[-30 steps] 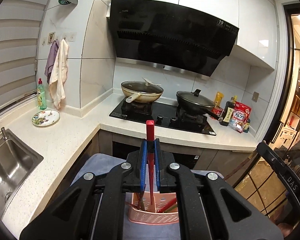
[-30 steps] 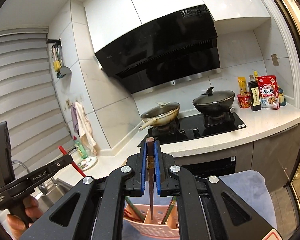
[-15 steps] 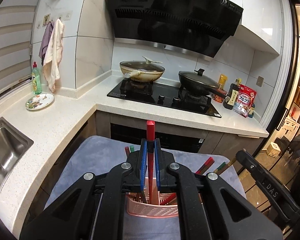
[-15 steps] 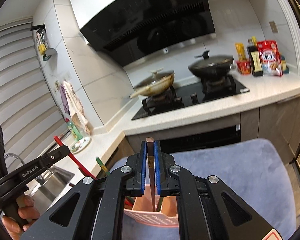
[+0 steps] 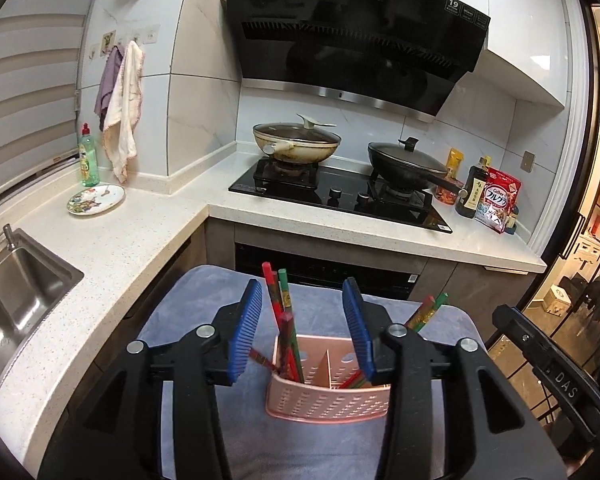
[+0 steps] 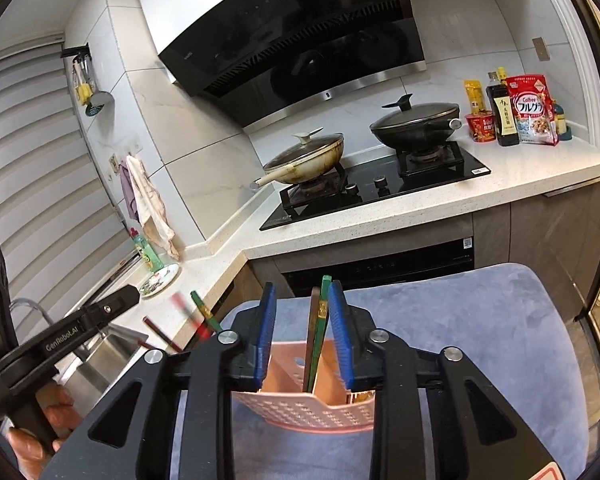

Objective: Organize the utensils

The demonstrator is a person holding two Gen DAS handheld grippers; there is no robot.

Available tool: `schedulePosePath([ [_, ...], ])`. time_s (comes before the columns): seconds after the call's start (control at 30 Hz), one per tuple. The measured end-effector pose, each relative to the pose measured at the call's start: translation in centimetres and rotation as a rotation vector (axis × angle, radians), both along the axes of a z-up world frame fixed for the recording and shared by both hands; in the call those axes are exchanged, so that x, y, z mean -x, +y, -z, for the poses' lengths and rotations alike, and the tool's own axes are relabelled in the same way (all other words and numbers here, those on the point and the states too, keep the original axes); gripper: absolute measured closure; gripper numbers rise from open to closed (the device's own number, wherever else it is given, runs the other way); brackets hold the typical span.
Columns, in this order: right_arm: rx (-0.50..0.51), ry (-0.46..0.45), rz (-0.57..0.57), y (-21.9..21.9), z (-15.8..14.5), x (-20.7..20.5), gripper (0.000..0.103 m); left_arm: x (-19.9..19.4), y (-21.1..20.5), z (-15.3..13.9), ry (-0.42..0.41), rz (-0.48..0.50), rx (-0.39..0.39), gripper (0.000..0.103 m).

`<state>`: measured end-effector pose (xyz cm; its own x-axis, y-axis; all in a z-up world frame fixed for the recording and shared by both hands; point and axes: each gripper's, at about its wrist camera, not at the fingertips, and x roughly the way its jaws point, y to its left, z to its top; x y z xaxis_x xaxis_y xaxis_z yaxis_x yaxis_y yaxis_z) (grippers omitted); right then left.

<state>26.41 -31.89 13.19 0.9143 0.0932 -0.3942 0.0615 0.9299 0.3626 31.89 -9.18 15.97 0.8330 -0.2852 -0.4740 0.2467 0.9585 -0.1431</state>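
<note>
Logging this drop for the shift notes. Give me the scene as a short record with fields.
setting: kitchen, grey-blue cloth on a surface before the stove
holder: pink perforated basket with a divider, on the cloth
contents: red and green chopsticks standing in both compartments
left gripper: jaws just opened, red chopstick blurred between the pads, untouched
right gripper: jaws just opened, brown chopstick in the basket, pads clear of it
stove: two lidded pans
</note>
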Motion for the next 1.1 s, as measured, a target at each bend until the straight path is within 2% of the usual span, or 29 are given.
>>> schedulePosePath([
  [0.03,0.011,0.008,-0.003,0.3,0.0,0.6,0.073,0.5,0.1,0.0,0.002,-0.005,-0.006,0.056],
  [0.17,0.024,0.025,-0.006,0.8,0.4,2.7,0.057,2.4,0.5,0.4,-0.001,-0.023,-0.050,0.052],
  [0.2,0.027,0.033,-0.007,1.0,0.5,3.0,0.056,2.8,0.6,0.5,0.000,-0.027,-0.065,0.049],
  [0.33,0.057,0.080,-0.013,1.7,1.3,5.0,0.055,4.8,0.8,1.3,0.006,-0.046,-0.113,0.042],
  [0.47,0.071,0.110,-0.015,2.2,2.0,6.8,0.050,6.6,1.2,1.9,0.017,-0.047,-0.123,0.041],
  [0.87,0.151,0.138,0.031,4.0,2.6,11.4,0.050,10.2,1.8,3.4,0.040,-0.062,-0.175,0.034],
  [1.1,0.180,0.163,0.047,4.8,3.4,12.8,0.050,11.8,1.9,4.3,0.046,-0.077,-0.213,0.026],
])
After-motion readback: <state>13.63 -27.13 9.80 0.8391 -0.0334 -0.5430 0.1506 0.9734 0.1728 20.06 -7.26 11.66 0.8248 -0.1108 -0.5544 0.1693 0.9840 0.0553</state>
